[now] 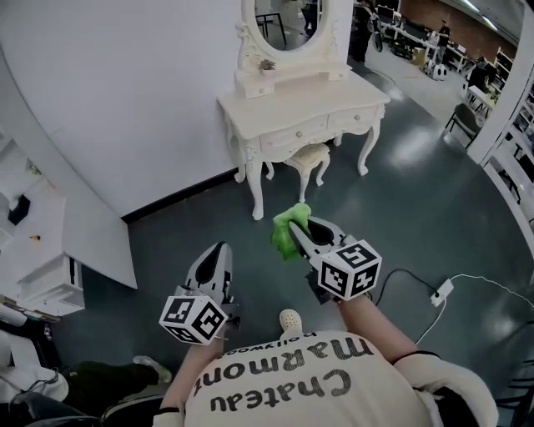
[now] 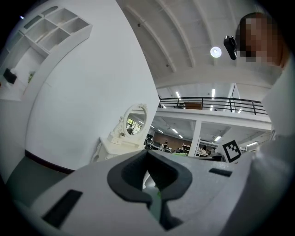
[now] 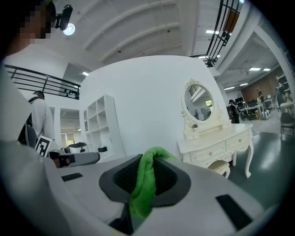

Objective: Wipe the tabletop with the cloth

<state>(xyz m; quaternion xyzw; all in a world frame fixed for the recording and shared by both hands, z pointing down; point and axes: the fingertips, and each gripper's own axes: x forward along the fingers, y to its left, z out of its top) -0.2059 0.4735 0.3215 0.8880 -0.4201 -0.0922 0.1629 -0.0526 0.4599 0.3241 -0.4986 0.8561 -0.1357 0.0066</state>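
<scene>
R claw (image 1: 299, 233) is pinching the green cloth (image 3: 144, 184) mid-air, well apart from the white desk (image 1: 304, 108). L claw (image 1: 219, 250) pressed together, empty. Cloth looks soft, light, floppy; the bunched-fold grip seems OK, prob needs flattening to wipe.

Cream carved wooden dressing table (image 1: 304, 113) against the wall ahead; oval mirror (image 1: 288, 21) on top, cushioned stool (image 1: 307, 158) beneath. Green terry cloth (image 1: 289, 227) between the right gripper (image 1: 302, 229) jaws, nearer than the table. Left gripper (image 1: 219, 252) to its left, white power strip (image 1: 441, 292) on the floor to its right.
</scene>
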